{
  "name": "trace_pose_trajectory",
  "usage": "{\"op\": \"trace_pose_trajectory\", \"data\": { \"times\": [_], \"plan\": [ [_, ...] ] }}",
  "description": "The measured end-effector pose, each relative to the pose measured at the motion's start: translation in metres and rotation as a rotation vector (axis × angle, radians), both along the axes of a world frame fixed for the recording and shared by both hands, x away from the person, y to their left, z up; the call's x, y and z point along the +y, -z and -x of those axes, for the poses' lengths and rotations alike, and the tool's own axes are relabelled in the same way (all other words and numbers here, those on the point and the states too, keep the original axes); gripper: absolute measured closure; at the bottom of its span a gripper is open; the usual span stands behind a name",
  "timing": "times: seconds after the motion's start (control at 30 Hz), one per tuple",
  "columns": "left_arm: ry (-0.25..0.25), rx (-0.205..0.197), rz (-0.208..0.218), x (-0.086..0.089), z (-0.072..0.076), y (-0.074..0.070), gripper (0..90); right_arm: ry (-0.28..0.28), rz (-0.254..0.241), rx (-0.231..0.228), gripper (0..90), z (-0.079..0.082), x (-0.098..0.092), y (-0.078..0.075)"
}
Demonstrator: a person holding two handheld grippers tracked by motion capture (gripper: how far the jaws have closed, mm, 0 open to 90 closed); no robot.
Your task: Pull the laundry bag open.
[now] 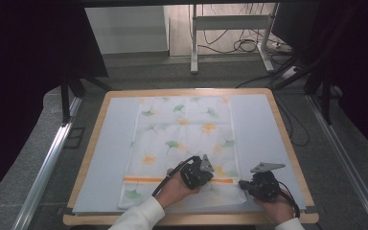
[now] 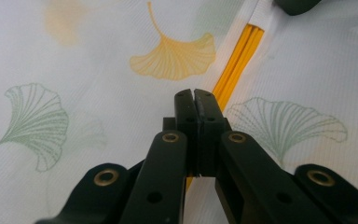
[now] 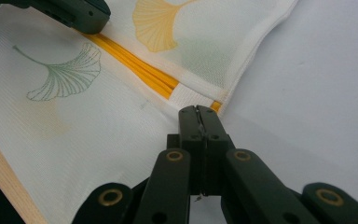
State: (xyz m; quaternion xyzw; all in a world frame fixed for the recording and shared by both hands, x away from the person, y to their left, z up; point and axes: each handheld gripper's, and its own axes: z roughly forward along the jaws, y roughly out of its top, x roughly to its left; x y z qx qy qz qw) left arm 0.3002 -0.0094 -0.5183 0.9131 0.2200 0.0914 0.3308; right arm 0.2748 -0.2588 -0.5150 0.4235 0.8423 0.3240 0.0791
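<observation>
A white cloth (image 1: 182, 139) printed with green and orange ginkgo leaves lies flat on the grey mat (image 1: 108, 143). An orange stripe (image 1: 143, 179) crosses it near the front edge. My left gripper (image 1: 212, 178) sits low over the cloth, shut, with its tips (image 2: 195, 93) right on the orange stripe (image 2: 235, 65) and nothing seen between the jaws. My right gripper (image 1: 241, 183) is shut too; its tips (image 3: 198, 109) touch the cloth's right edge beside the white tab (image 3: 191, 98) that ends the orange stripe (image 3: 135, 65). The two grippers point toward each other.
The mat covers a wooden table (image 1: 88, 153) whose front edge (image 3: 4, 186) runs close to my hands. Bare mat (image 3: 317, 93) lies to the right of the cloth. Beyond the table stand a white frame (image 1: 230, 21) and floor cables (image 1: 242, 45).
</observation>
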Motion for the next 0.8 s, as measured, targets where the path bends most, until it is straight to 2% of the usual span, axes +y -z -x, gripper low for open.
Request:
{"op": "trace_pose_trajectory", "data": {
  "times": [0.8],
  "plan": [
    [-0.024, 0.02, 0.017, 0.019, 0.001, 0.001, 90.0, -0.004, -0.004, 0.003, 89.6, 0.0, -0.001, 0.0]
  ]
}}
